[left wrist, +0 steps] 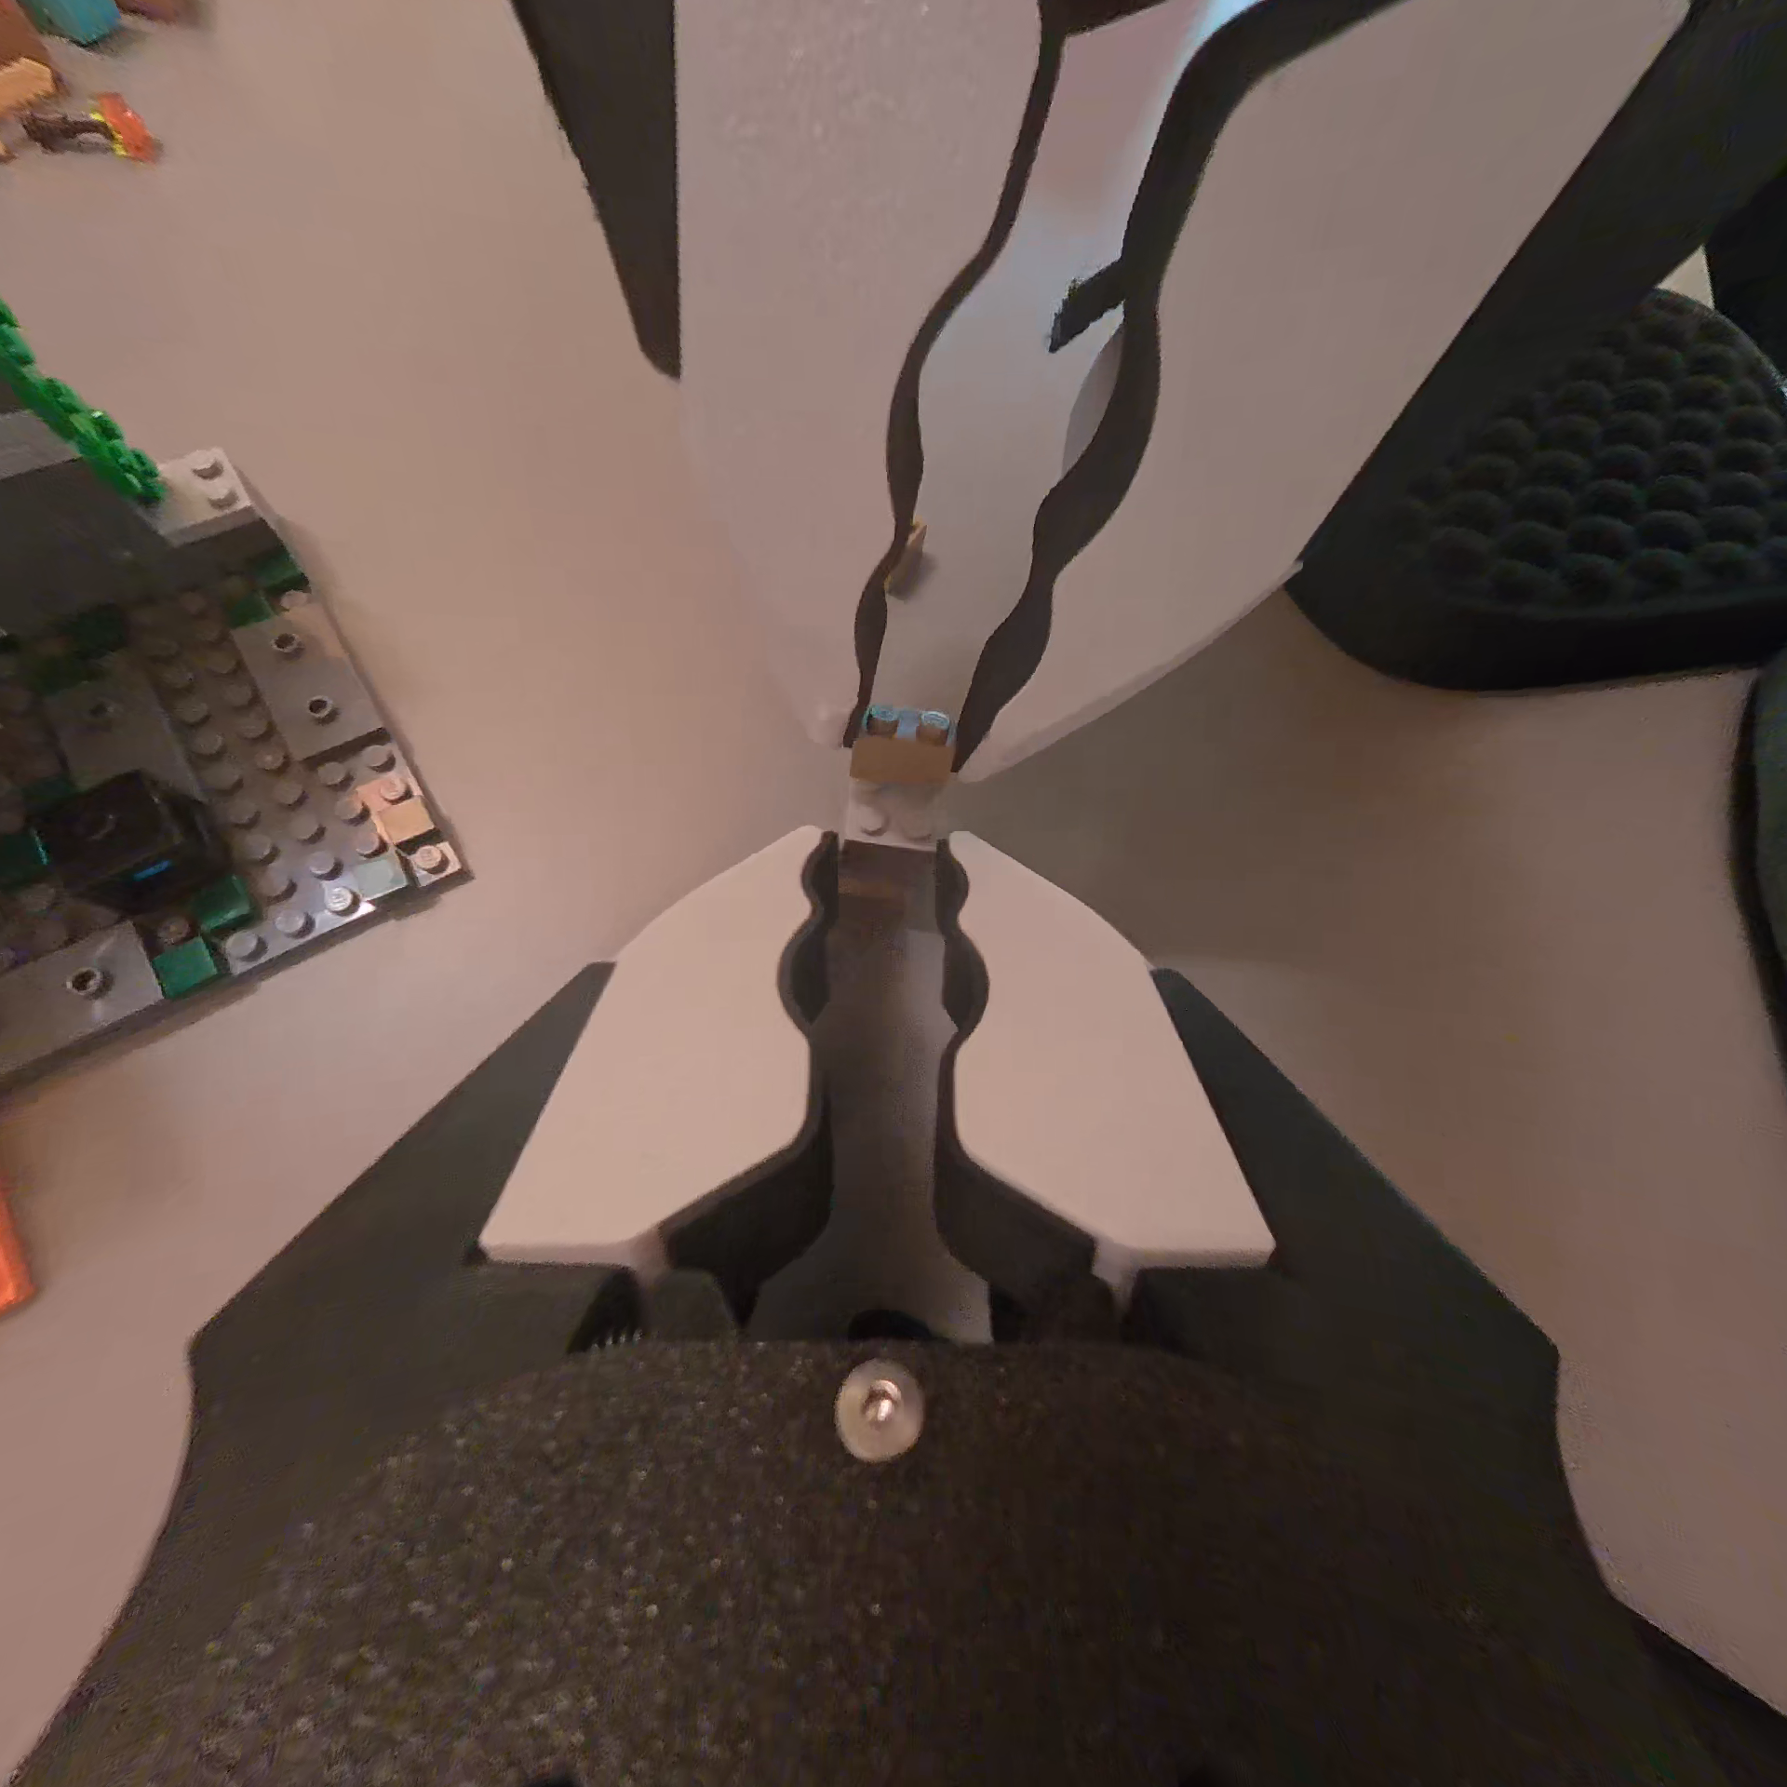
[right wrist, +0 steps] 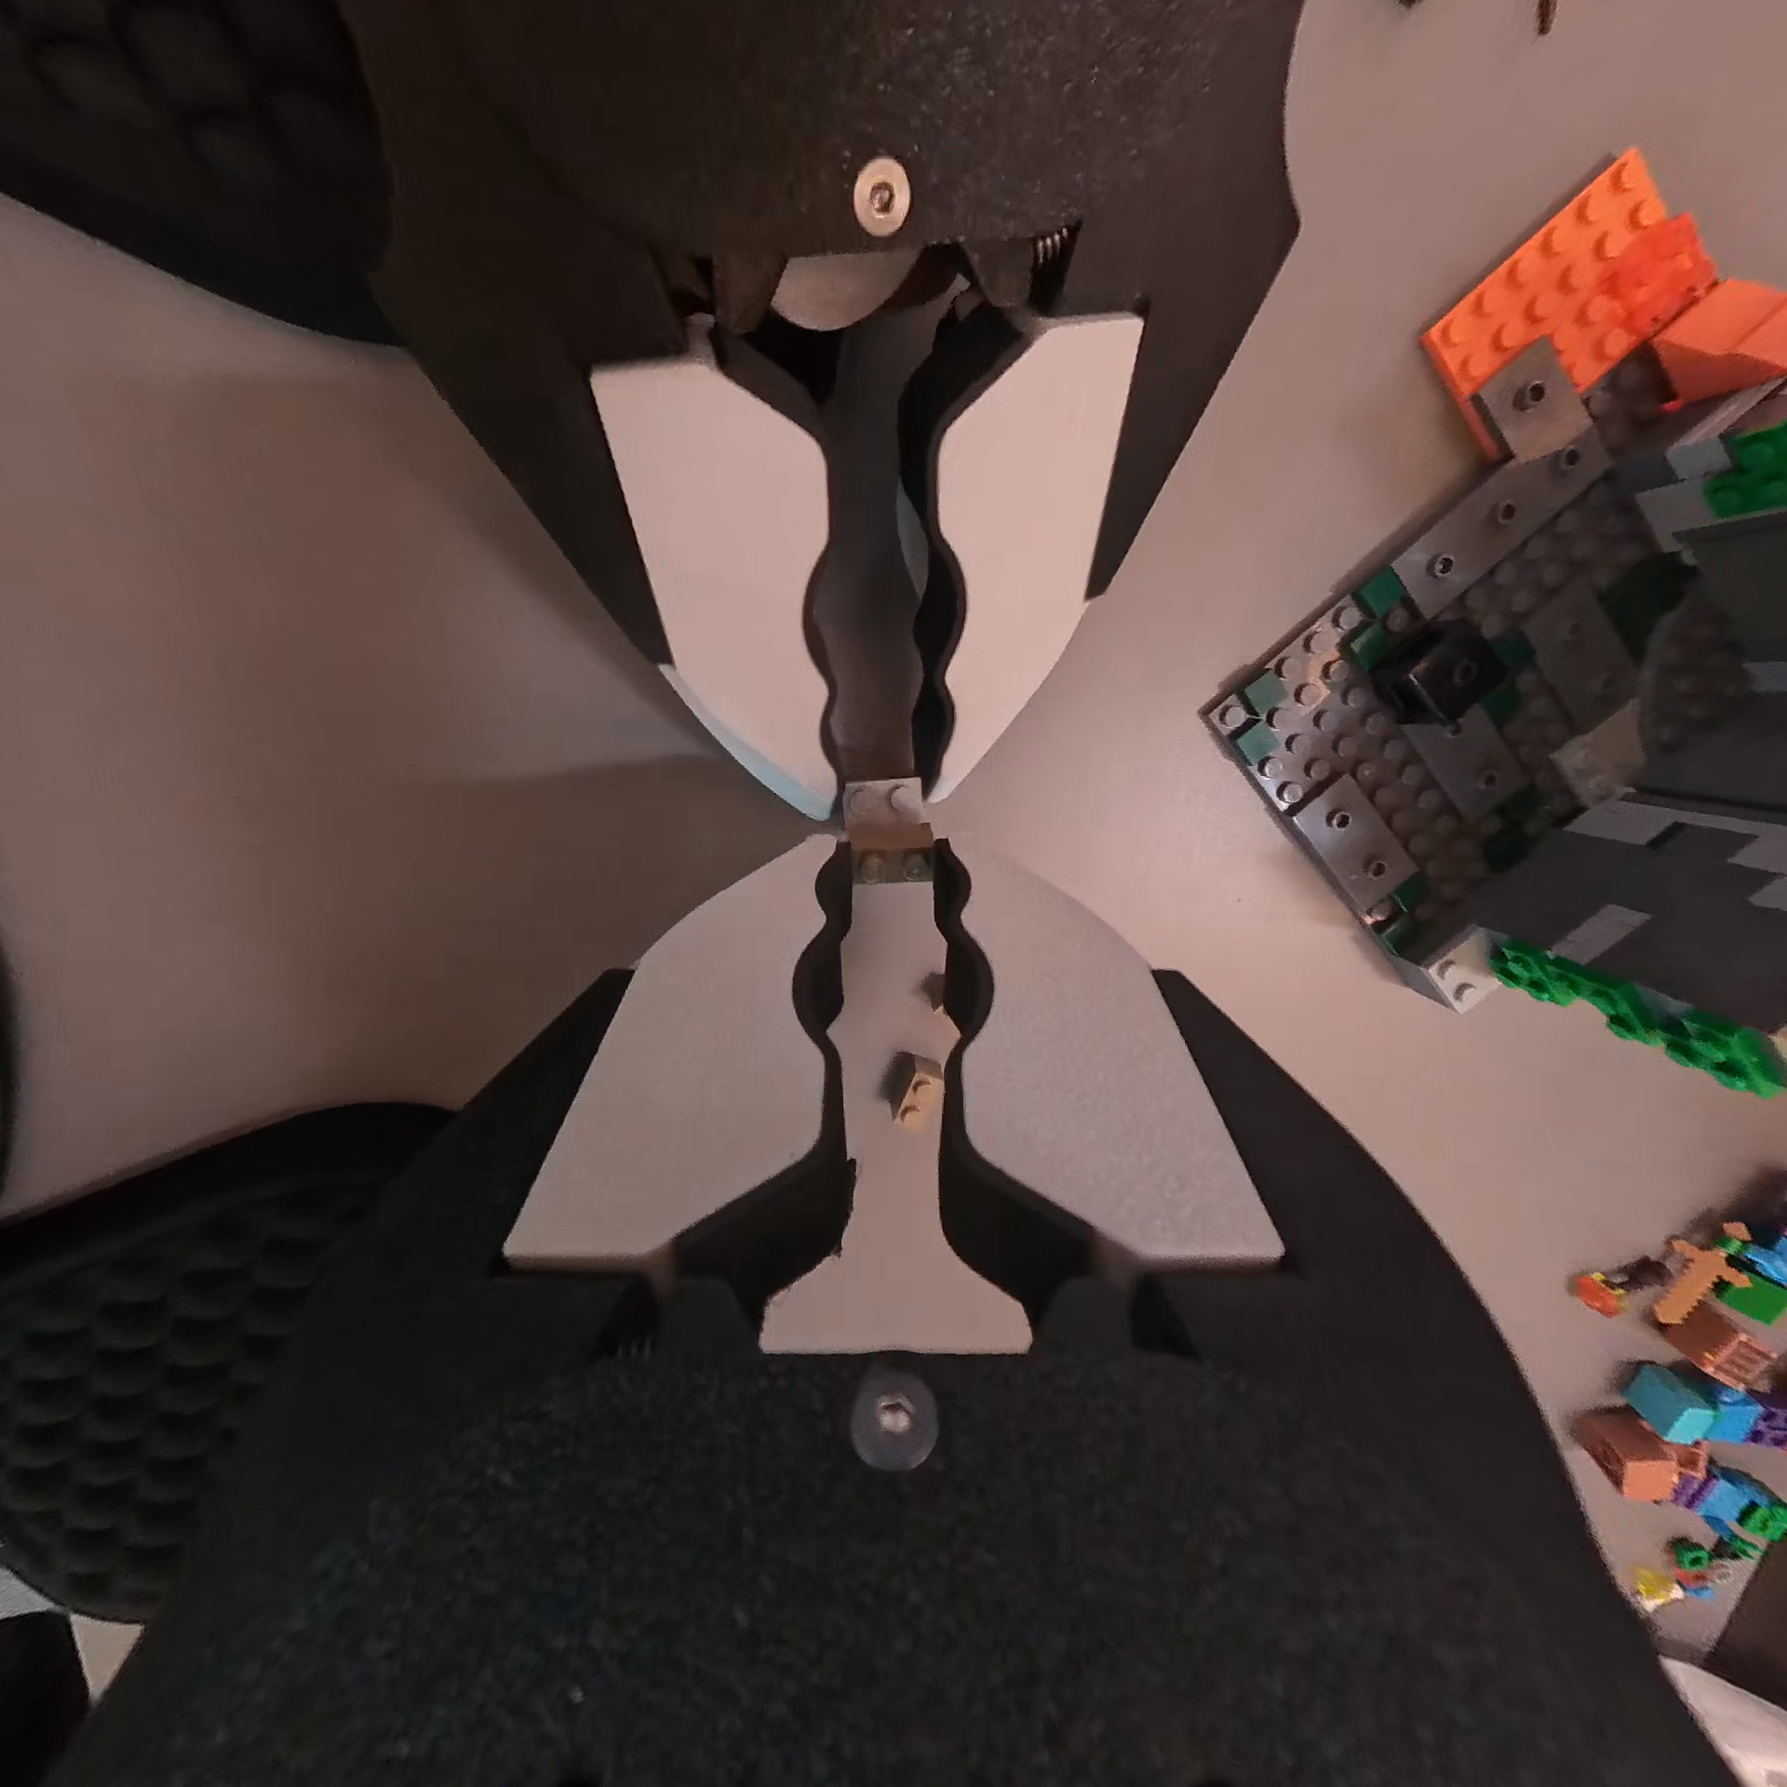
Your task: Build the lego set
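The two grippers meet tip to tip above the table. My left gripper [left wrist: 890,851] is shut on a small light grey plate [left wrist: 890,820]. My right gripper [right wrist: 894,861] is shut on a small tan brick [right wrist: 892,834] with two studs. The tan brick [left wrist: 904,764] touches the grey plate's edge. The right gripper [left wrist: 904,745] reaches down from the top of the left wrist view. The left gripper [right wrist: 885,788] with the grey plate [right wrist: 882,801] reaches down from the top of the right wrist view.
A partly built grey and green lego model [left wrist: 242,774] stands on the table; it also shows in the right wrist view [right wrist: 1450,754] beside an orange plate [right wrist: 1547,290]. Minifigures and loose parts [right wrist: 1702,1354] lie nearby. Small tan pieces [right wrist: 914,1102] lie below the right fingers. A black textured pad [left wrist: 1596,483] lies at the edge.
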{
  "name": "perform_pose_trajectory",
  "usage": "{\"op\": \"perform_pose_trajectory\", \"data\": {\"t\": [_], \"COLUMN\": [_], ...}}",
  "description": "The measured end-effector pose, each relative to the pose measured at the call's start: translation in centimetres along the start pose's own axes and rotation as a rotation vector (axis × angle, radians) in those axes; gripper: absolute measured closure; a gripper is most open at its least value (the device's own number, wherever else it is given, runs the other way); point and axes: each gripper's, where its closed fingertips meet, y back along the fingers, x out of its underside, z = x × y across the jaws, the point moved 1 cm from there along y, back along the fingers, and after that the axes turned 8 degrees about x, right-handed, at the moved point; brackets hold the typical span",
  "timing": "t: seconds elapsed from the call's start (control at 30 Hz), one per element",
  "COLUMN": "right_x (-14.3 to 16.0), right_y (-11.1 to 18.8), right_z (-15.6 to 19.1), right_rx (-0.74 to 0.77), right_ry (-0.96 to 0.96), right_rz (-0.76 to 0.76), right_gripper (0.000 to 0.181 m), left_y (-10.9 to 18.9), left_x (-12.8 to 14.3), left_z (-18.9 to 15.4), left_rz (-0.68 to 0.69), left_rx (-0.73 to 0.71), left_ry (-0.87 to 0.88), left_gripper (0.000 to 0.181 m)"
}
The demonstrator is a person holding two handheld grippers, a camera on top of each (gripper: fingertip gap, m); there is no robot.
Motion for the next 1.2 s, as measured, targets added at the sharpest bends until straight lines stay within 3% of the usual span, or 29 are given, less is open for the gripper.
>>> {"op": "perform_pose_trajectory", "data": {"t": [0.03,1.03,1.2], "right_x": [0.0,-0.1,-0.1], "right_y": [0.0,-0.7,-0.8], "right_z": [0.0,0.0,0.0], "right_rx": [0.001,-0.049,-0.068], "right_ry": [0.001,0.049,0.077], "right_rz": [0.005,0.098,0.124], "right_gripper": [0.165,0.165,0.165], "left_y": [-0.1,1.0,1.8], "left_x": [0.0,0.1,1.2], "left_z": [0.0,0.1,0.5], "left_rz": [0.0,-0.068,-0.022], "left_rx": [-0.003,0.018,0.027], "left_ry": [0.0,0.128,0.143], "left_gripper": [0.163,0.162,0.161]}}
